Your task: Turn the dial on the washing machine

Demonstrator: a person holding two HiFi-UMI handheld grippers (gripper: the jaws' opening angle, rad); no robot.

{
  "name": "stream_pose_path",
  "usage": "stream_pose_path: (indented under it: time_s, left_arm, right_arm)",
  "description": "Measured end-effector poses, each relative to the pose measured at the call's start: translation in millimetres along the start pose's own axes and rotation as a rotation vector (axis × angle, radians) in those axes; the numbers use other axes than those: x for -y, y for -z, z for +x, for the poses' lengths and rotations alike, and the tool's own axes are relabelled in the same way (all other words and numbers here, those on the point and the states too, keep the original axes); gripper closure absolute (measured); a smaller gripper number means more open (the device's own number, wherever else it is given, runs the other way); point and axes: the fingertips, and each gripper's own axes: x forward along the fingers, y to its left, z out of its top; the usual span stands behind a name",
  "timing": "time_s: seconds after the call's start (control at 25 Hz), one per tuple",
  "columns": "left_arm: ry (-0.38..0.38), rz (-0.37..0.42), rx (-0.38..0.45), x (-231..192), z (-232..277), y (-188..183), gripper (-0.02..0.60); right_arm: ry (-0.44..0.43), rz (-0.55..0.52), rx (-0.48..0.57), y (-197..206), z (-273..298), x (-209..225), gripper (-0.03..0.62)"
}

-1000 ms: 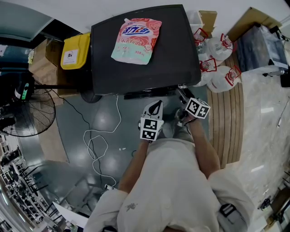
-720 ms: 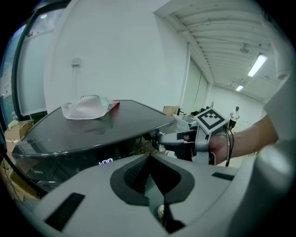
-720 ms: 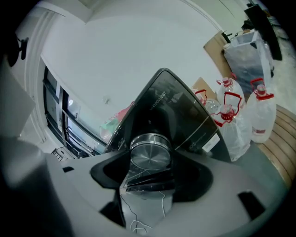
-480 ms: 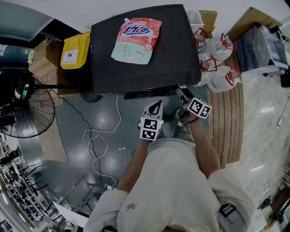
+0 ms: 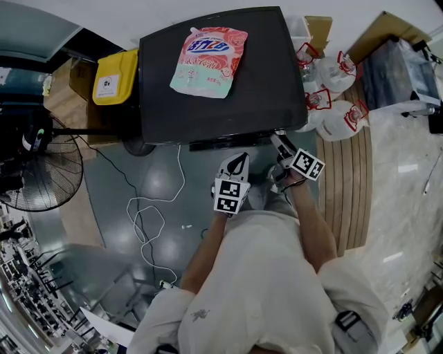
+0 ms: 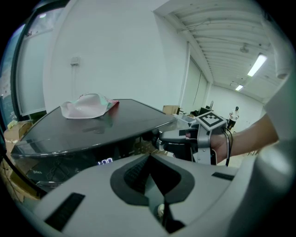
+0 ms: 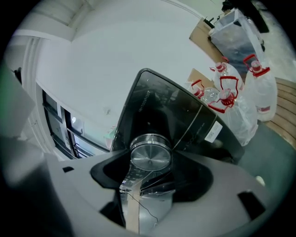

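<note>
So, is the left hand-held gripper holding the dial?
No, the left hand-held gripper is shut, empty; the right hand-held gripper clasps the dial.

A glossy grey floor (image 5: 166, 176) fills the centre of the head view, with a white cable (image 5: 142, 218) looping across it near a standing fan (image 5: 41, 173) at the left edge. Wooden slats (image 5: 349, 180) and pale marble-patterned flooring (image 5: 405, 207) run down the right side, and a white wall (image 5: 173, 10) lines the top.
</note>
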Motion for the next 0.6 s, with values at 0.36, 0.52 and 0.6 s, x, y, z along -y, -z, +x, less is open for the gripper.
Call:
stream_pose_path:
  time_s: [0.36, 0.52, 0.6]
  left_arm:
    - [0.001, 0.002, -0.007, -0.6, 2.0, 2.3, 0.568]
    - [0.001, 0.0, -0.009, -1.8, 2.8, 1.6, 0.568]
    - [0.001, -0.001, -0.009, -2.3, 3.0, 1.6, 0.568]
  right_arm:
    - [-0.039, 0.077, 0.013, 0.3, -0.1, 1.3, 0.31]
    - [-0.052, 0.102, 0.02, -0.5, 0.3, 0.9, 0.31]
    - [-0.054, 0.106, 0.022, -0.3, 0.3, 1.0, 0.31]
